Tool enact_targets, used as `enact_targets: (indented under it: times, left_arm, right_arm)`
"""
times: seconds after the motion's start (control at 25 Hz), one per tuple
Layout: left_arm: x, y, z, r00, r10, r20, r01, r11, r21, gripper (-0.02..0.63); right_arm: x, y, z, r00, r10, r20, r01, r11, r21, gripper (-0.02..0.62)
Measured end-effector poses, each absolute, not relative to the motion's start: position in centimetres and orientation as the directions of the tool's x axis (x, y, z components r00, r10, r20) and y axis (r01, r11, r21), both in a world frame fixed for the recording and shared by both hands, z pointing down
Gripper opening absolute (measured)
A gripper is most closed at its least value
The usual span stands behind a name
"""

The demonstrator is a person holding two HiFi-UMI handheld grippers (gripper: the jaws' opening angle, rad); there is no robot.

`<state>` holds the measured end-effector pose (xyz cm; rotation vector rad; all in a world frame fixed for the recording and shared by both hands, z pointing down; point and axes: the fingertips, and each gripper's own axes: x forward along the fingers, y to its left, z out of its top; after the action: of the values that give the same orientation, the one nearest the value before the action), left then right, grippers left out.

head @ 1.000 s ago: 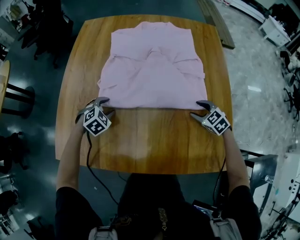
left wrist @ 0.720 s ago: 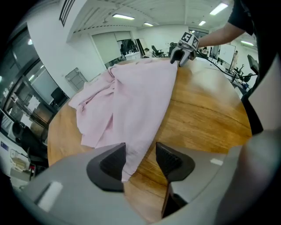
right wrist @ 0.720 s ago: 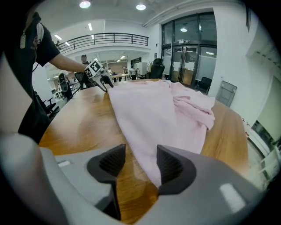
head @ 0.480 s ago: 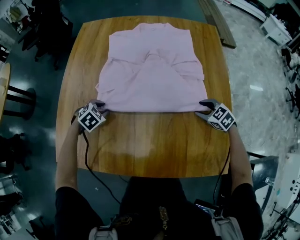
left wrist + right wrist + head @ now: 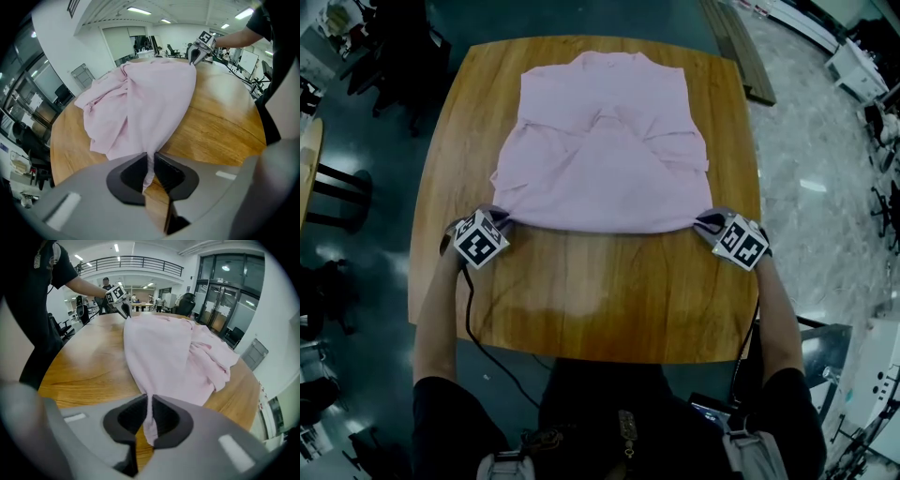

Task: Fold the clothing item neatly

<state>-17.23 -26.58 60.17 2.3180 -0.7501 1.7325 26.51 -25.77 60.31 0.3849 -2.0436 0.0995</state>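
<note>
A pale pink shirt (image 5: 605, 141) lies spread on the round-cornered wooden table (image 5: 600, 291), collar at the far side and sleeves folded inward. My left gripper (image 5: 500, 217) sits at the hem's near left corner. Its jaws are closing, and the corner fabric (image 5: 150, 161) is pinched between the pads. My right gripper (image 5: 705, 221) sits at the near right corner. Its jaws are also closing, with the hem corner (image 5: 150, 413) pressed between them. From each corner the cloth rises in a taut ridge towards the other gripper.
Bare wood stretches between the hem and the near table edge. A black cable (image 5: 478, 337) hangs from the left gripper over that edge. Dark chairs (image 5: 394, 56) stand left of the table, and a plank (image 5: 736, 47) lies on the floor at the far right.
Both grippers moved forward from the bare wood to the hem, and their jaws went from wide open to closed on the two near corners. The hem now looks pulled tighter.
</note>
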Motion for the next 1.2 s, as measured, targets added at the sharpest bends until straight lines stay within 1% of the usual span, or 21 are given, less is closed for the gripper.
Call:
enact_targets:
  times: [0.16,0.32,0.48,0.72,0.96,1.2]
  left_arm:
    - [-17.6,-25.0,58.6,0.229,-0.341,0.912,-0.498,-0.846,-0.191,0.054]
    - [-17.9,-20.8,57.6,0.258,-0.314,0.914,-0.455,-0.874,-0.172,0.054]
    - [-19.2,-15.9,56.2,0.302,-0.32,0.898,-0.458,-0.875,-0.157,0.054]
    - [-20.2,-7.5,55.7,0.334,-0.294,0.896,-0.411,-0.901,-0.142,0.054]
    - [-20.0,0.7,55.7,0.337,-0.263,0.904,-0.416,-0.903,-0.108,0.054]
    - [-20.0,6.8,54.2,0.341,-0.269,0.901,-0.484,-0.872,-0.077,0.054]
  right_arm:
    - [26.0,-24.0,58.9,-0.427,-0.262,0.866,-0.34,0.933,0.115,0.027]
    - [25.8,-19.8,58.3,-0.393,-0.269,0.879,-0.385,0.916,0.109,0.026]
    - [24.7,-14.9,56.4,-0.379,-0.305,0.874,-0.43,0.894,0.126,0.026]
    - [23.7,-5.6,55.4,-0.352,-0.311,0.883,-0.449,0.884,0.132,0.026]
    - [23.9,2.4,55.9,-0.372,-0.269,0.888,-0.43,0.898,0.092,0.026]
    - [24.1,7.9,54.4,-0.422,-0.264,0.867,-0.39,0.917,0.089,0.026]
